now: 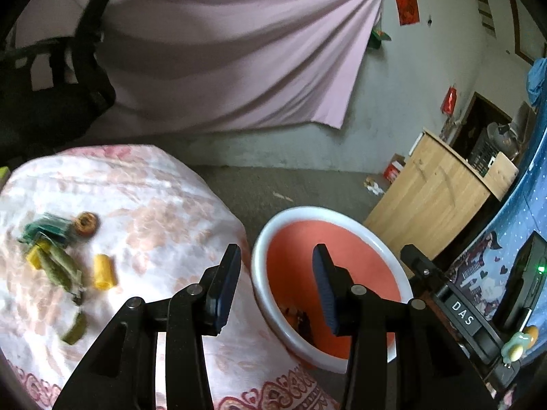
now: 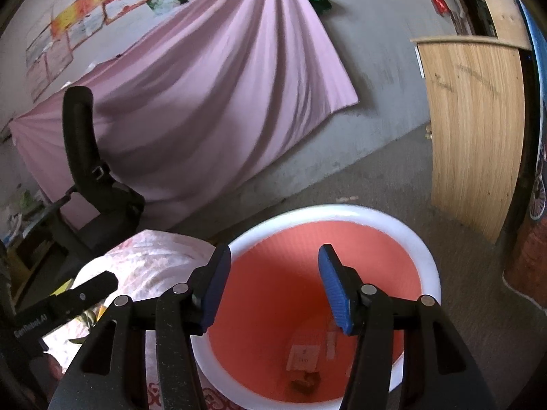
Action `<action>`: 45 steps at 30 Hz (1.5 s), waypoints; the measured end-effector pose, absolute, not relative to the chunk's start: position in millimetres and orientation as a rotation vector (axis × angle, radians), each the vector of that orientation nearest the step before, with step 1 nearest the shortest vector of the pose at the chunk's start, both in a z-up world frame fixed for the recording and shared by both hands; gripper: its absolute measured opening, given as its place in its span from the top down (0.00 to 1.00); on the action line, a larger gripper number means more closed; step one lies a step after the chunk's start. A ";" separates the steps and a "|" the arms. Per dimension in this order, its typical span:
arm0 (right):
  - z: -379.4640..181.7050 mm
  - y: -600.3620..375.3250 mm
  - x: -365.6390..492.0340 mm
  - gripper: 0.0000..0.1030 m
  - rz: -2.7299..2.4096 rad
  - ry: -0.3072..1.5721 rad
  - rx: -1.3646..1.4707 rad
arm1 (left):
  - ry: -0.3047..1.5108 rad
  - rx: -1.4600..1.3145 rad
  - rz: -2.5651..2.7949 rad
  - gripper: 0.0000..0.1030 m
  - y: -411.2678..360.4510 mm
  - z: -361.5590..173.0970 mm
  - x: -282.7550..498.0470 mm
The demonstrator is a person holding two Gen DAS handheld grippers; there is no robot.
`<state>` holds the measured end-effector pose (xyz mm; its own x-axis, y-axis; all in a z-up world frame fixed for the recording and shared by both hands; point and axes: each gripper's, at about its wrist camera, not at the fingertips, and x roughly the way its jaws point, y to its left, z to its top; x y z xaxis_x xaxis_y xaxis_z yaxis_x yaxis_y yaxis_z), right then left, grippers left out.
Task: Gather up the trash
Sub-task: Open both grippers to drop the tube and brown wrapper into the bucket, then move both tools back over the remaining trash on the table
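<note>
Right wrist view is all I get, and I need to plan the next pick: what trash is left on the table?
Observer: Several pieces lie on the floral cloth: a yellow roll, a brown ring, and a green wrapper pile.
Operator: Is the left gripper holding anything?
Observer: No, the left gripper is open and empty, at the rim of the red bin.
Operator: Anything nearer the table's front edge?
Observer: Yes, a green scrap lies apart from the pile, closer to the camera.
</note>
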<state>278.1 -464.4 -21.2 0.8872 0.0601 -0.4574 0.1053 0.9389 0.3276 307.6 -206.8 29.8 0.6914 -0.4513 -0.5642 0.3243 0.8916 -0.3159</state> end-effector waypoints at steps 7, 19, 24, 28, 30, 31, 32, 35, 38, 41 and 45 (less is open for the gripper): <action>0.7 -444.4 262.1 0.24 -0.002 0.329 0.293 | 0.549 -0.204 -0.358 0.51 -183.8 47.3 287.2; 16.4 -393.0 247.5 0.00 0.071 0.152 0.202 | 0.310 -0.214 -0.160 0.02 -110.0 68.5 241.1; 22.4 -367.6 242.5 0.00 0.120 0.106 0.168 | 0.273 -0.197 -0.100 0.02 -81.7 67.8 227.0; 26.7 -345.7 238.3 0.00 0.152 0.068 0.140 | 0.232 -0.178 -0.060 0.02 -61.8 66.8 215.0; 28.1 -334.9 237.7 0.00 0.169 0.052 0.136 | 0.214 -0.157 -0.038 0.02 -54.0 65.0 211.1; 28.6 -329.5 238.0 0.00 0.176 0.047 0.133 | 0.205 -0.148 -0.026 0.02 -49.1 64.3 208.3; 29.2 -323.9 238.5 0.00 0.185 0.044 0.129 | 0.202 -0.144 -0.021 0.02 -44.4 62.7 206.1; 29.1 -308.3 240.3 0.00 0.204 0.037 0.110 | 0.196 -0.130 0.002 0.02 -29.3 58.7 203.8; 26.9 -294.2 241.4 0.00 0.234 0.038 0.091 | 0.198 -0.124 0.019 0.02 -17.5 52.7 203.8; 23.9 -275.9 245.0 0.00 0.257 0.048 0.051 | 0.201 -0.127 0.036 0.02 -3.1 47.0 204.0; 17.6 -253.4 252.0 0.00 0.271 0.080 -0.010 | 0.220 -0.138 0.053 0.02 11.0 37.4 208.6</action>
<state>252.0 -253.4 17.6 0.9603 0.2674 -0.0799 -0.2682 0.9634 0.0008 208.6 11.0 37.4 0.9745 0.0371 -0.2212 -0.0672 0.9892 -0.1304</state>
